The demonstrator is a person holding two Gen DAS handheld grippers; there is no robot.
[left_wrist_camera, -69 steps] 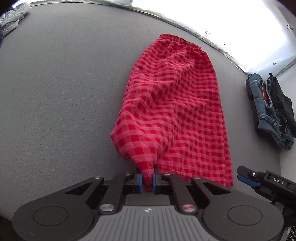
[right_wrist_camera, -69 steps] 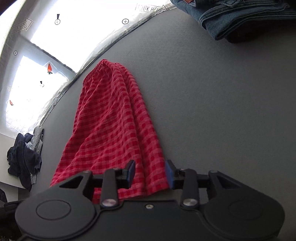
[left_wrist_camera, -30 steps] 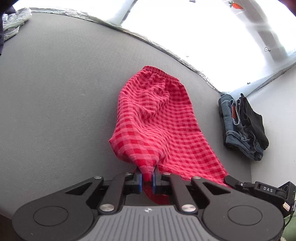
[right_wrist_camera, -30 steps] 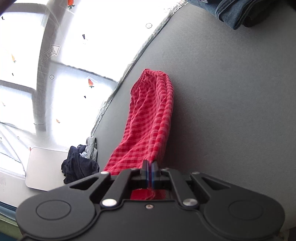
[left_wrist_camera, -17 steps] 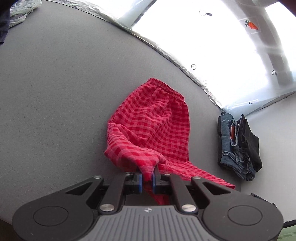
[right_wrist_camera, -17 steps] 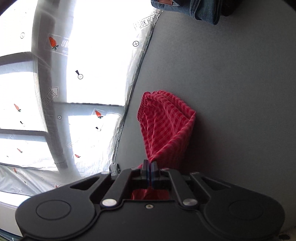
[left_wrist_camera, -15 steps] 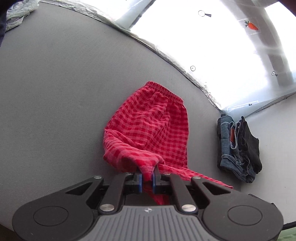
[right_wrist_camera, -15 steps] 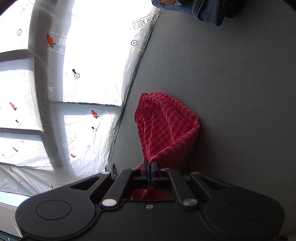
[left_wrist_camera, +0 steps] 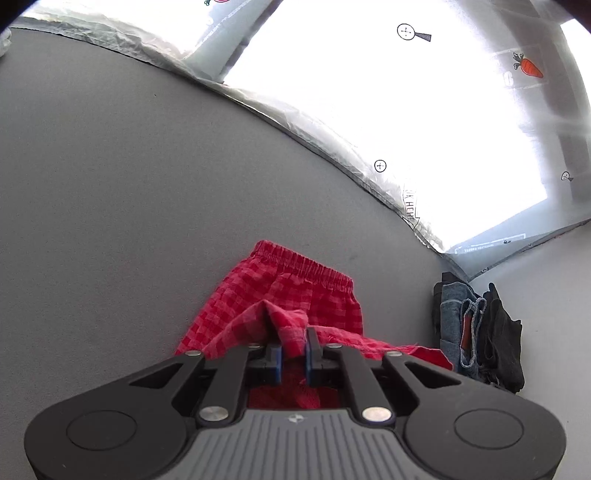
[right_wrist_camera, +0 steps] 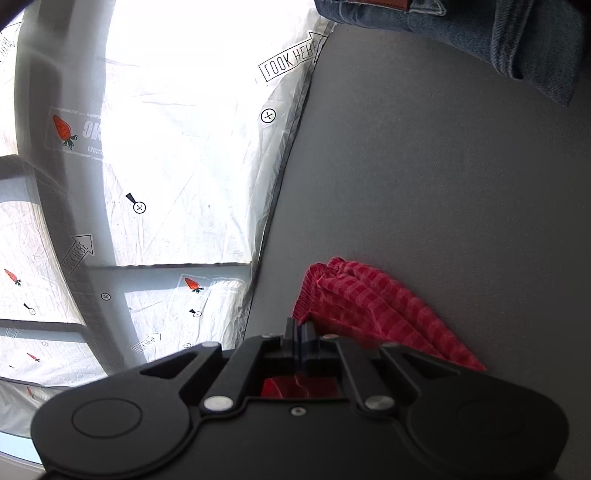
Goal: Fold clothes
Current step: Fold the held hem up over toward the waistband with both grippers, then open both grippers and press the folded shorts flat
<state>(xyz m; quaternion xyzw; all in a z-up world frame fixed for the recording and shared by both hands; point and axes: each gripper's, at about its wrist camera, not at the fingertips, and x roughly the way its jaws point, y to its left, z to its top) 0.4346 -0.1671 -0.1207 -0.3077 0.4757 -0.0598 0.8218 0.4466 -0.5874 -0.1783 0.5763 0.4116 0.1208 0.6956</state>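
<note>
Red checked shorts (left_wrist_camera: 295,295) lie on the grey table (left_wrist_camera: 110,184), waistband at the far end. My left gripper (left_wrist_camera: 293,354) is shut on a bunched hem corner, held over the part near the waistband. In the right wrist view the shorts (right_wrist_camera: 373,310) show as a doubled-over fold. My right gripper (right_wrist_camera: 298,332) is shut on the other hem corner, close to the waistband. The cloth under both grippers is hidden.
A pile of folded jeans and dark clothes (left_wrist_camera: 476,328) sits at the table's right side, also at the top of the right wrist view (right_wrist_camera: 480,26). A plastic-covered window wall (left_wrist_camera: 406,110) runs along the table's far edge.
Both grippers have carried the hem forward toward the waistband, so the shorts are now doubled over and look much shorter. Both stay shut on the cloth.
</note>
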